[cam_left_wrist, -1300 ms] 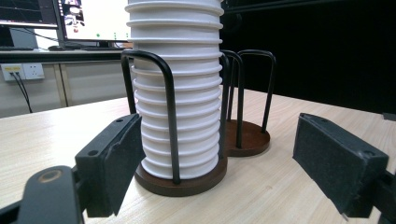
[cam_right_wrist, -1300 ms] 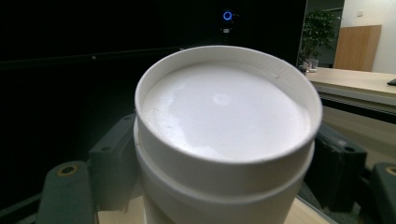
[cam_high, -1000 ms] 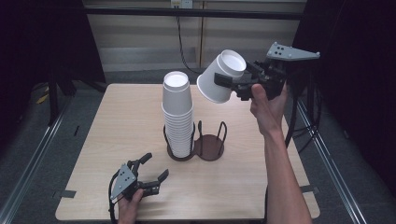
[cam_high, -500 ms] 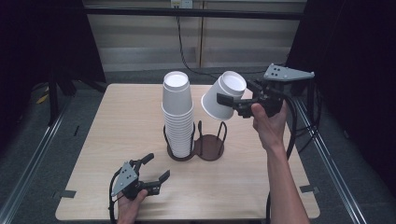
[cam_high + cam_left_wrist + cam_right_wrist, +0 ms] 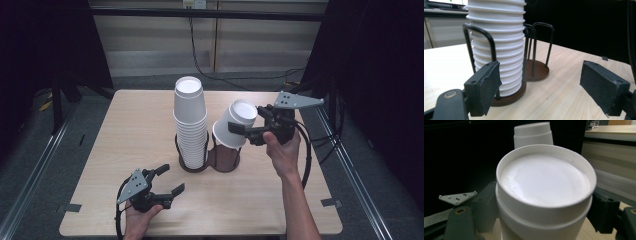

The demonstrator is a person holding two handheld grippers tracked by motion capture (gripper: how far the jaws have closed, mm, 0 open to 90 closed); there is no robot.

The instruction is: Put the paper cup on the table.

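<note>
1. Cup [image 5: 235,125] first: the white paper cup is pinched between the jaws of the right gripper [image 5: 240,129], upside down and tilted, right of centre in the high view. A second ago it was higher and nearer the upper right of the frame; it has since come down and leftward, and its open mouth now hangs just above the empty holder [image 5: 225,159].

2. In the right gripper view the cup's flat base [image 5: 544,180] faces the camera, with the black jaws pressed against its wall on either side, so the grip looks firm.

3. The empty holder is the right ring of a dark wire rack; the left ring carries the tall cup stack [image 5: 190,120], just beside it at frame centre.

4. The left gripper [image 5: 167,182] rests on the table [image 5: 100,150] at lower left, jaws spread wide and holding nothing; it has hardly moved. Its own view looks at the stack and the rack between its parted pads [image 5: 482,85].

5. Judgement: the descent suggests the cup is about to be seated in the empty ring; it needs straightening first, since the tilted rim could catch a wire upright.
</note>
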